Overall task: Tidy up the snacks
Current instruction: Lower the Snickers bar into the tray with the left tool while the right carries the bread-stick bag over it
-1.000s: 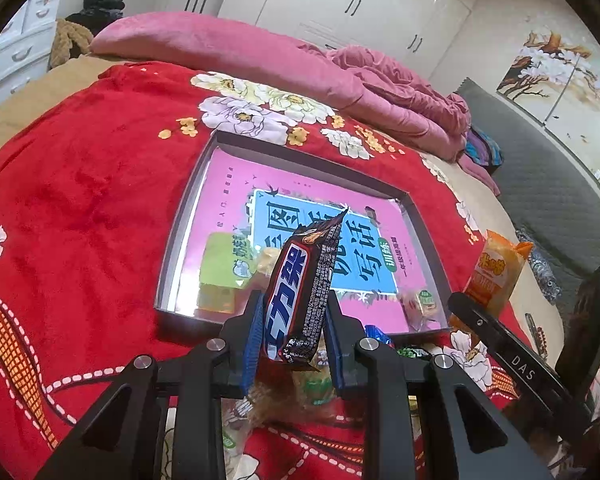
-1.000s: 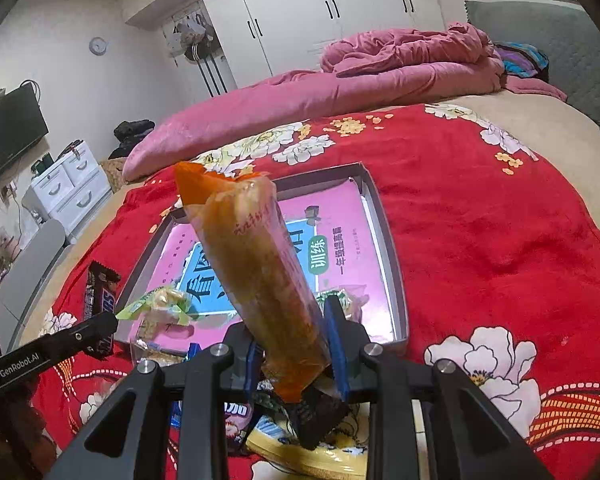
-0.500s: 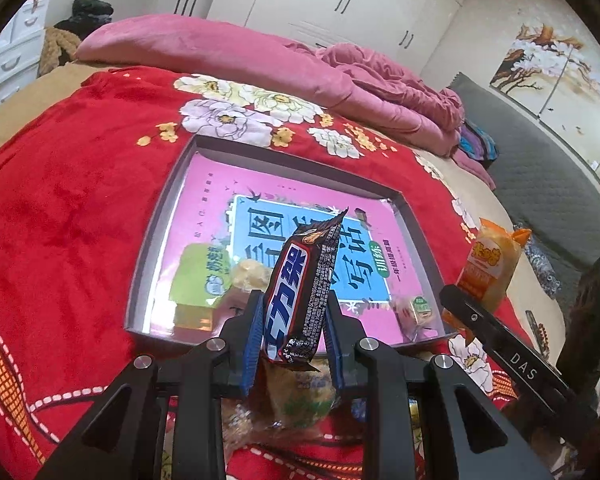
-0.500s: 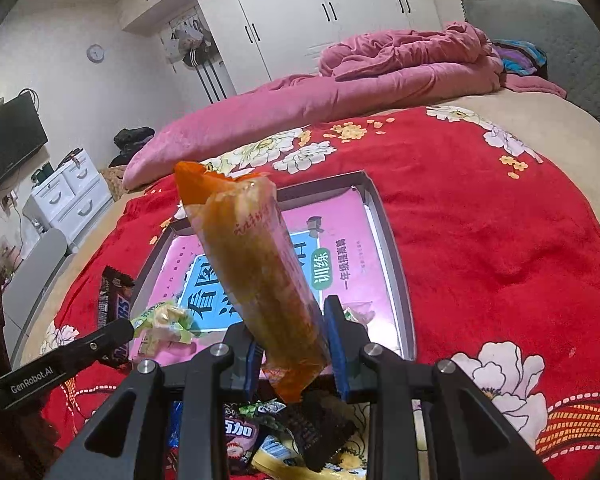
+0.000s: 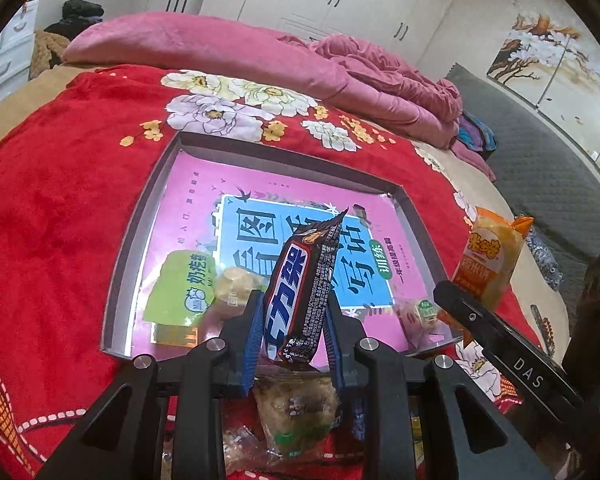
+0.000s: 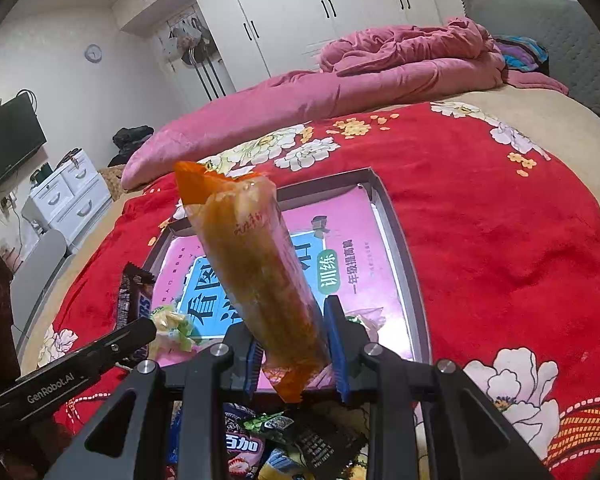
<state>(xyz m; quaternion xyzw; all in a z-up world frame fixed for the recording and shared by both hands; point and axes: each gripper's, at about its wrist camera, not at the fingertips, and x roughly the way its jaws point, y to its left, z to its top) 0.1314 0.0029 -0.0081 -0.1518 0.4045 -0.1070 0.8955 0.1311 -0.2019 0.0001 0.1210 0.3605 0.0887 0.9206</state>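
My left gripper (image 5: 294, 328) is shut on a dark Snickers bar (image 5: 300, 292), held upright over the near edge of a shallow grey tray (image 5: 132, 248) lined with a pink and blue book cover. My right gripper (image 6: 296, 350) is shut on an orange snack packet (image 6: 256, 272), also upright, over the tray's (image 6: 404, 256) near right edge. That packet shows at the right in the left wrist view (image 5: 490, 258); the Snickers bar shows at the left in the right wrist view (image 6: 134, 300). A green packet (image 5: 182, 288) and small wrapped snacks lie in the tray.
A heap of loose wrapped snacks (image 6: 276, 444) lies on the red flowered blanket (image 6: 500, 248) just below both grippers, in front of the tray. A pink duvet (image 5: 228, 56) lies across the far side of the bed. The bed's right edge (image 5: 512, 216) is near.
Both grippers have moved forward and up toward the tray with their snacks held. The tray now looks closer and the snack heap sits lower in both views.
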